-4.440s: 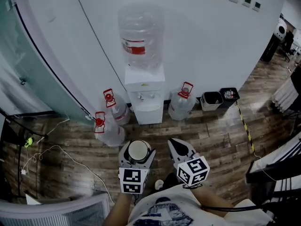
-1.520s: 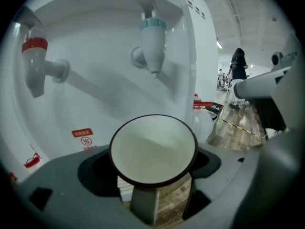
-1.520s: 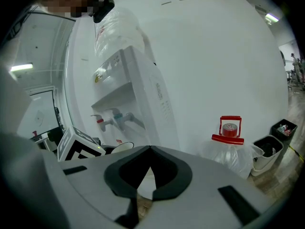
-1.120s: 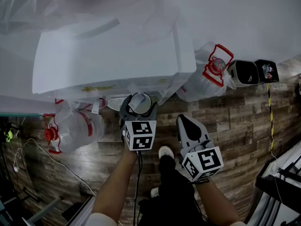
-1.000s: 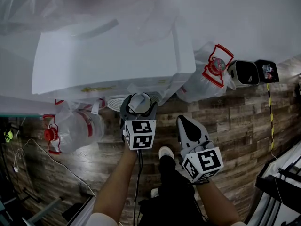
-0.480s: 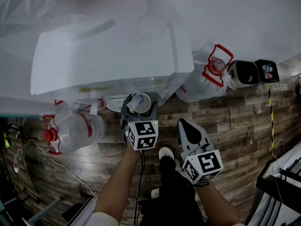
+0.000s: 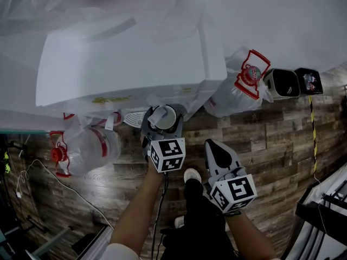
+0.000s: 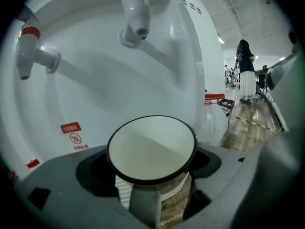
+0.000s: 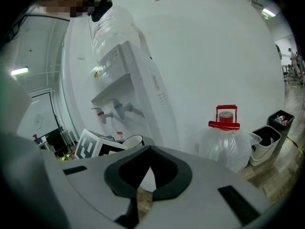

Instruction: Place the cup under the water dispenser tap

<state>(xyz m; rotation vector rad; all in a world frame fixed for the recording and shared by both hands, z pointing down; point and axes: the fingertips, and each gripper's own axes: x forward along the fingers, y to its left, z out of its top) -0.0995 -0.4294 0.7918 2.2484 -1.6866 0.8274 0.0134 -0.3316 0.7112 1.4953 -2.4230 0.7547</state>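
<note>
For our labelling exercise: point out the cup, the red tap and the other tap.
cup (image 8: 151, 151): left gripper view, inside wall.
red tap (image 8: 25, 51): left gripper view, spout.
other tap (image 8: 135, 12): left gripper view, spout.

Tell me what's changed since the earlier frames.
The person has walked up to the water dispenser, and the left gripper has carried the cup forward to below its taps. Over the last second, hardly any movement. Unchanged: left gripper shut on the cup, right gripper shut and empty, held back.

Small red label with crossed-circle sign on water dispenser front, print too small to read
</note>
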